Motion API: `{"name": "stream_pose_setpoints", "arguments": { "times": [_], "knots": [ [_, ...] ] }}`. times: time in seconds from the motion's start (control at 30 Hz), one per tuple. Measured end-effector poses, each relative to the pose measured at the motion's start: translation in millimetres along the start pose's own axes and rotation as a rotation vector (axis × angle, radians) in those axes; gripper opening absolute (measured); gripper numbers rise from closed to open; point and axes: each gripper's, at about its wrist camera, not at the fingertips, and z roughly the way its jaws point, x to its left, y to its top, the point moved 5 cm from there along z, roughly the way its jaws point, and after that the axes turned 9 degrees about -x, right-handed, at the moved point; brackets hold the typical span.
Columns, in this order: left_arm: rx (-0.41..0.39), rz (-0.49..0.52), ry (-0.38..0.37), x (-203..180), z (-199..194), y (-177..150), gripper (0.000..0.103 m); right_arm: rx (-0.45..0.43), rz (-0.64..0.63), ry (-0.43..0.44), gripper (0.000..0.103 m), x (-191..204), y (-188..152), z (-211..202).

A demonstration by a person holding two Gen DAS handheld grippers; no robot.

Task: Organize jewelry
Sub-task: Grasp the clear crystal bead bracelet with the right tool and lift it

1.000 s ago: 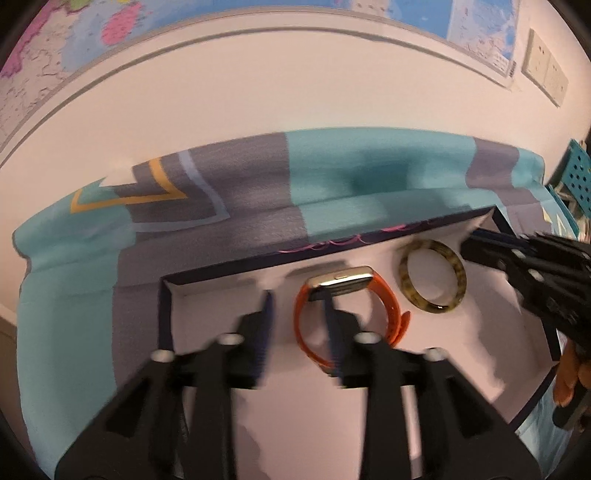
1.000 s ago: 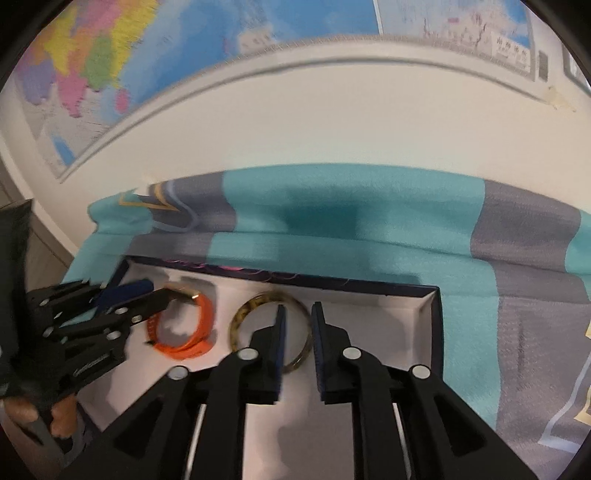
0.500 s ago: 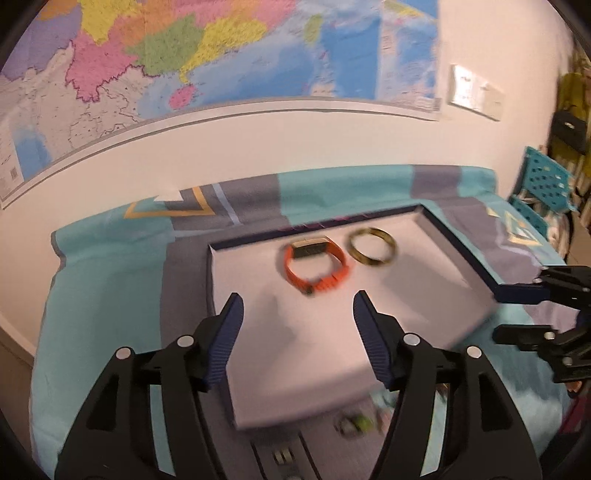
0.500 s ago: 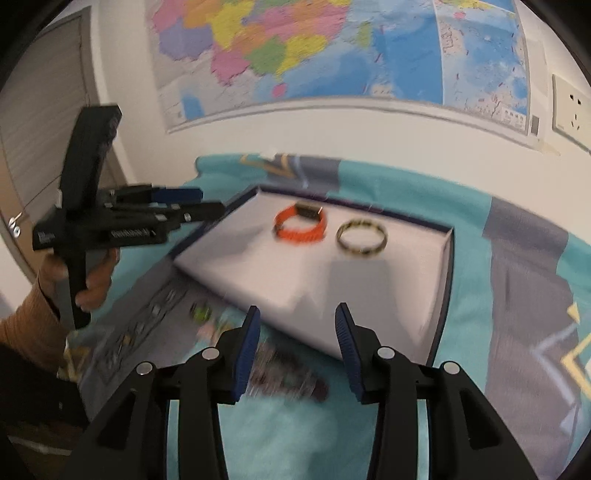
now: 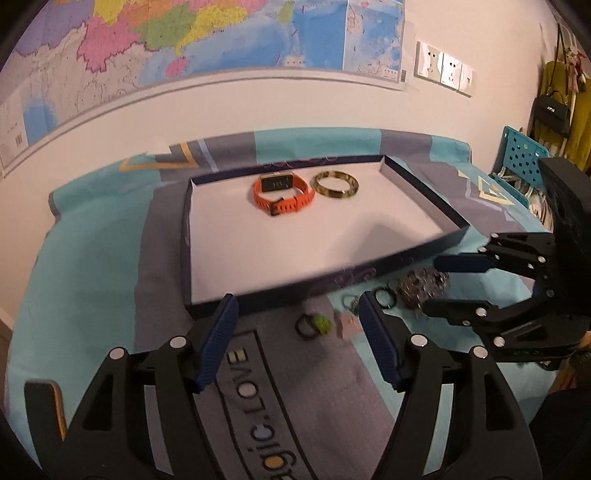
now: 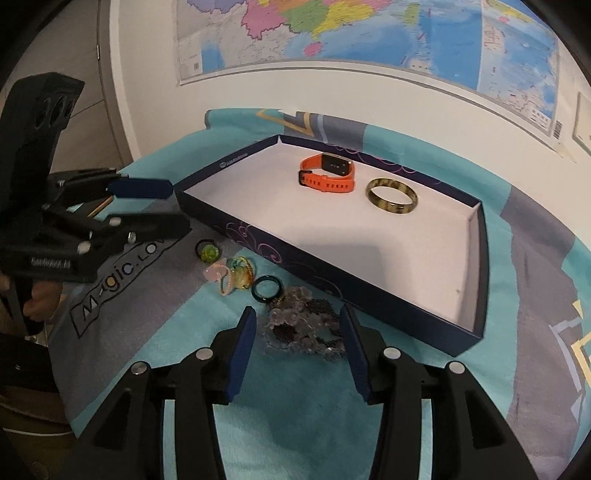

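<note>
An orange watch and a tortoiseshell bangle lie side by side at the far end of a shallow dark blue tray. Loose pieces sit on the cloth in front of it: a beaded bracelet pile, a dark ring, a green ring and coloured bands. My right gripper hovers with its jaws opening around the bead pile, pads apart from it. My left gripper is opening too, empty, above the green ring.
A teal and grey cloth covers the table, which stands against a white wall with a map. A blue perforated crate and hanging bags are at the far right. A hand holds the left tool.
Both grippers have drawn back out of the tray toward its near edge and spread their jaws. The watch and bangle stay in the tray. The loose pieces on the cloth have come into view.
</note>
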Motion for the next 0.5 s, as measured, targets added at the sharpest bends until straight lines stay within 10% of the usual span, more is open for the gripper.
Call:
{"name": "stream_pose_setpoints", "arguments": {
  "times": [0.5],
  "knots": [
    [0.018, 0.012, -0.035, -10, -2, -16, 0.069, 0.012, 0.035, 0.026, 0.008, -5, -2, -2]
  ]
}}
